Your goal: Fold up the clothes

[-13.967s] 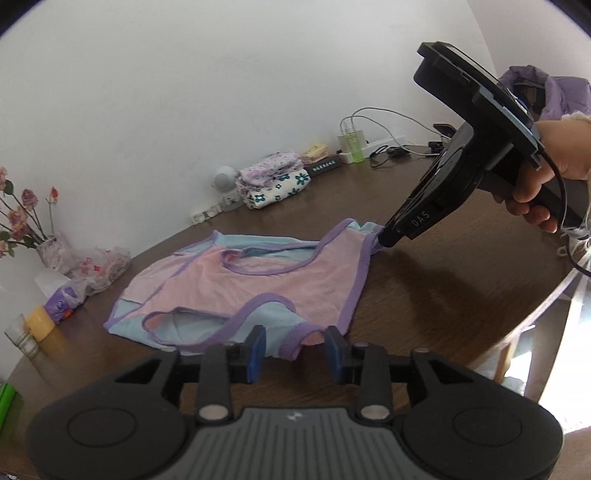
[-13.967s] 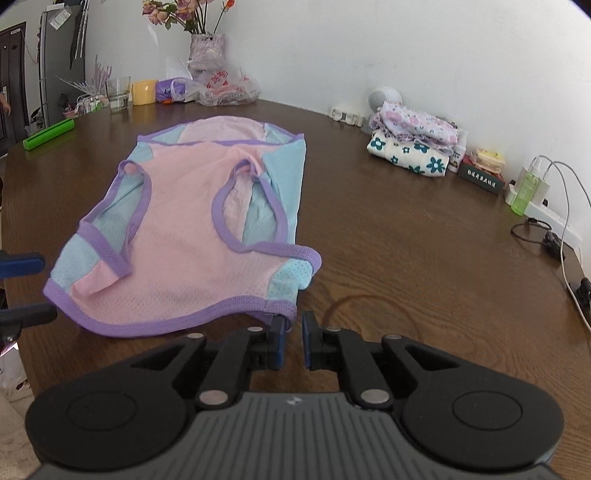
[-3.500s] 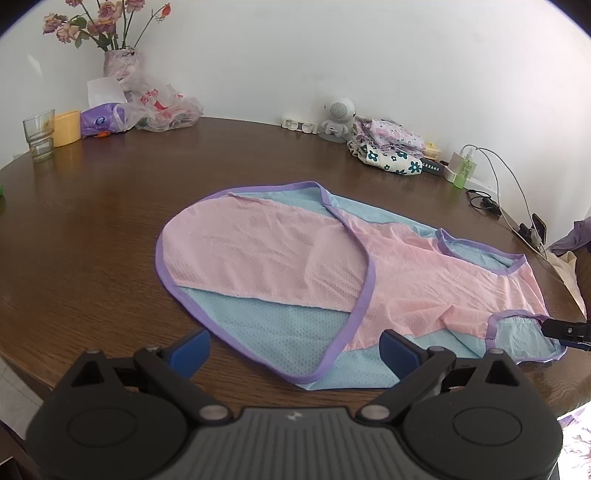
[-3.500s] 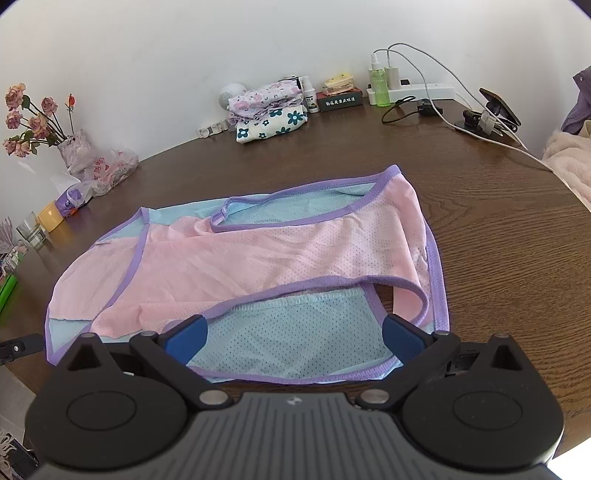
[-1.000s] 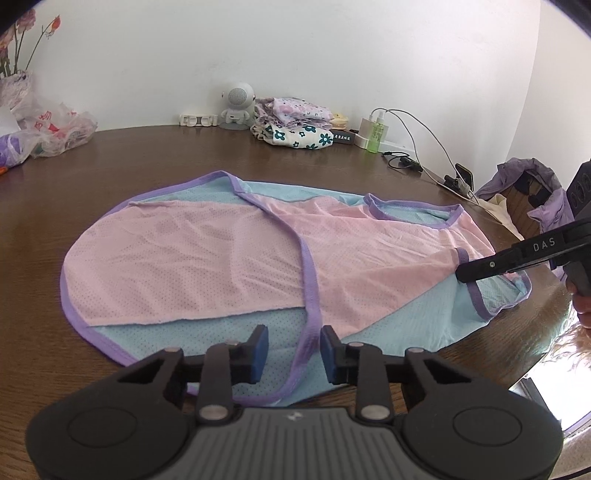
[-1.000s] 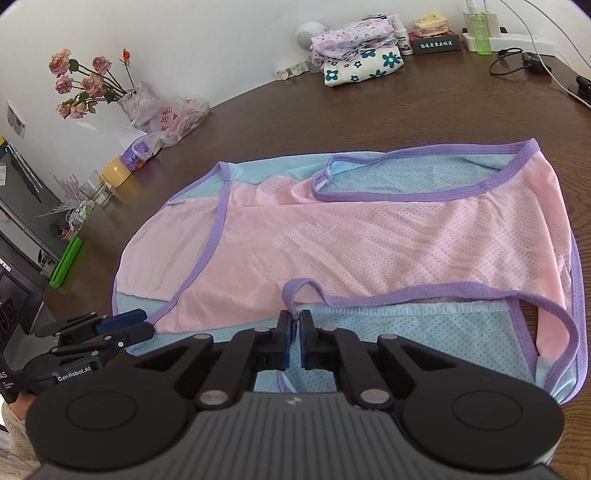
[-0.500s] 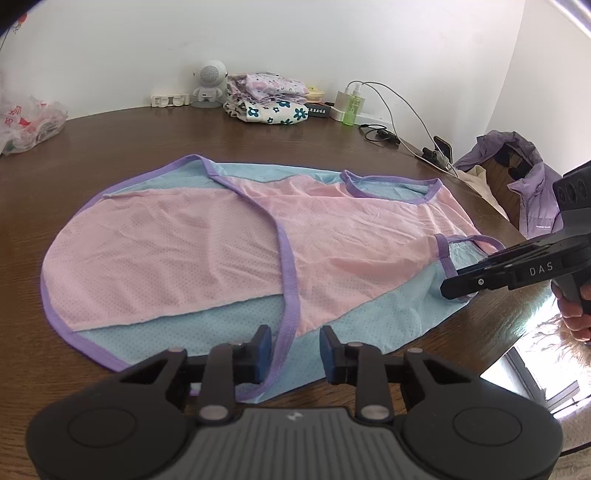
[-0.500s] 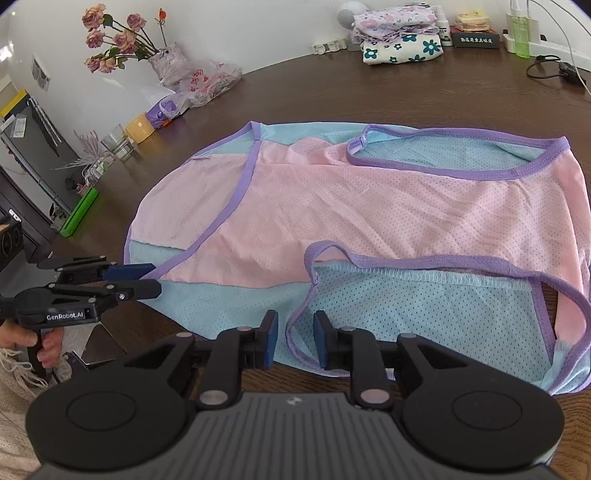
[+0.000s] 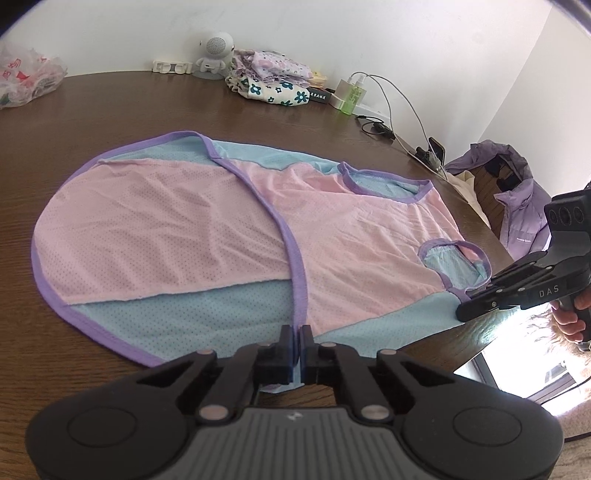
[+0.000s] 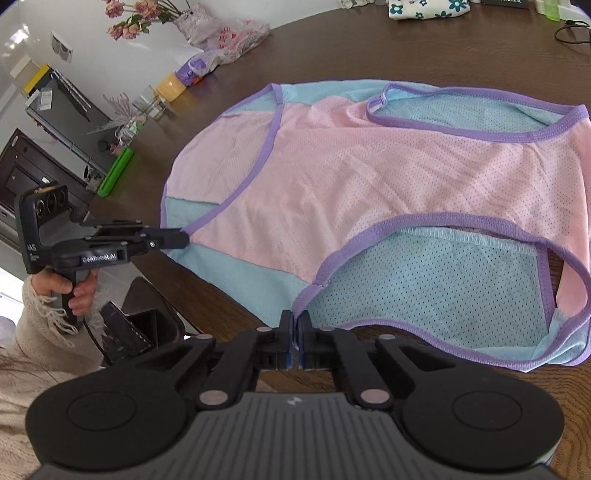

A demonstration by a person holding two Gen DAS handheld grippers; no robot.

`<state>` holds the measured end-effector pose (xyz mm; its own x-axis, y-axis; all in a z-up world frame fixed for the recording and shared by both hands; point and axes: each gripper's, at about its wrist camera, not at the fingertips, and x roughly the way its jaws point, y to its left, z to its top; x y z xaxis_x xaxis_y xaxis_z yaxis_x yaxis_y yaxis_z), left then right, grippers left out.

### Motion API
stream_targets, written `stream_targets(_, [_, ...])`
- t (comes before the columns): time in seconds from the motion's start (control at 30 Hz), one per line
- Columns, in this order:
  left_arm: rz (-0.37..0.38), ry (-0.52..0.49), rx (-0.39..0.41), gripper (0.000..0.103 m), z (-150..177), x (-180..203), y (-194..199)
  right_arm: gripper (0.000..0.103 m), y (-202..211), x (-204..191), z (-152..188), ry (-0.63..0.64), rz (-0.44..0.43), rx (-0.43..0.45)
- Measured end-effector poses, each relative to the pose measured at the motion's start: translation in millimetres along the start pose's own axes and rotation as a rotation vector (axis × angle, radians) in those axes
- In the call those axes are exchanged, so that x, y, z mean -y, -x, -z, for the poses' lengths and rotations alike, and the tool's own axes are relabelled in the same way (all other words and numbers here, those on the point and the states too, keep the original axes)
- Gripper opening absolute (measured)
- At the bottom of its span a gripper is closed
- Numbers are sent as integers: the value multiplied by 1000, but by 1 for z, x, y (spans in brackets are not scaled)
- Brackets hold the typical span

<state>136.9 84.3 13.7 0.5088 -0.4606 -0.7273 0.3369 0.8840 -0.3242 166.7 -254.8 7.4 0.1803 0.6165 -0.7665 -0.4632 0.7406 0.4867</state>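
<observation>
Left gripper (image 9: 298,338): jaws closed, clamping purple trim at near hem of pink-and-blue mesh garment (image 9: 229,236). Right gripper (image 10: 295,332): jaws pressed together on near blue edge. Garment lies flat on brown table (image 9: 110,110). Folded clothes stack (image 9: 273,79) far, by wall.

Wall: plain white (image 9: 332,33), running behind the table.
Table: dark brown wood (image 9: 110,110), rounded edge.
Light: bright daylight low at right (image 9: 517,369).
Cabinet: dark, at left (image 10: 22,166).
</observation>
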Motion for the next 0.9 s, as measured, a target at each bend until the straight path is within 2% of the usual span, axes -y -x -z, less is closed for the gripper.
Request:
stream_targets(0.13, [-10,-2,-16,3,-1,-1,0,6,-7,4,2,-17,-25,-19])
stream_targets(0.2, [-48,-5,-23,9,-3,1,0,9,-4,4,2,-26,-35,-10])
stream_targets(0.23, [-65,-10,-25,8,-3,2,0,10,-3,6,1,-39,-37,-1])
stream_targets(0.37, [-82,-51,-27,10,-3,7,0,9,-2,9,1,-58,-42,16])
stream_targets(0.5, [-99,-91,-28,8,-3,13,1,4,-8,7,6,-31,-23,-8])
stream_targets(0.6, [-111,-119,-23,8,-3,17,3,7,-2,3,6,-13,8,-3])
stream_targets(0.77, [-105,-155,40,10,-6,27,12,10,18,-1,-3,28,83,73])
stream_targets(0.9, [-80,-195,49,10,-8,41,1,10,17,-8,-15,79,133,138])
